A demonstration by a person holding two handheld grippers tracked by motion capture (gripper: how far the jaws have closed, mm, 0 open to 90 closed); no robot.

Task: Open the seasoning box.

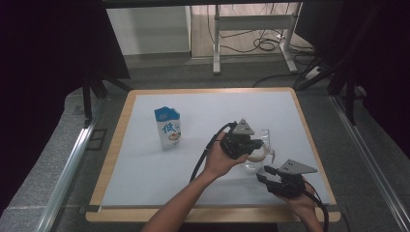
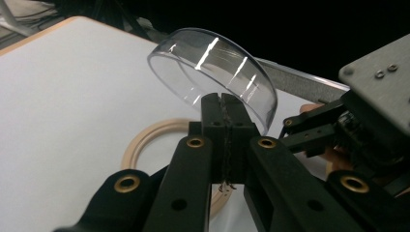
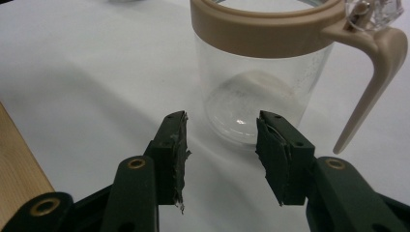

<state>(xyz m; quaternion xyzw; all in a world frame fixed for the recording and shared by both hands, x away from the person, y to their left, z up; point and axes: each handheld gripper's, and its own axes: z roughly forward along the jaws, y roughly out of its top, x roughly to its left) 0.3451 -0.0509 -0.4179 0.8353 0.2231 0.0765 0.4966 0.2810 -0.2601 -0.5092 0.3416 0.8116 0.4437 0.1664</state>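
Note:
A clear pitcher (image 3: 256, 92) with a beige rim (image 3: 261, 29) and a beige handle (image 3: 372, 82) stands on the white mat, at the right in the high view (image 1: 254, 159). My left gripper (image 2: 223, 104) is shut on the edge of a clear domed lid (image 2: 217, 63), which it holds tilted just above the pitcher's beige rim (image 2: 145, 145). From above, the left gripper (image 1: 256, 144) is over the pitcher. My right gripper (image 3: 222, 130) stands open, low over the mat in front of the pitcher's base, nothing between its pads. It sits near the front right corner (image 1: 265, 174).
A blue and white milk carton (image 1: 168, 128) stands upright left of centre on the white mat (image 1: 145, 169). The wooden table edge (image 1: 111, 154) frames the mat. Metal rails run along both sides, and a desk frame with cables stands beyond the far edge.

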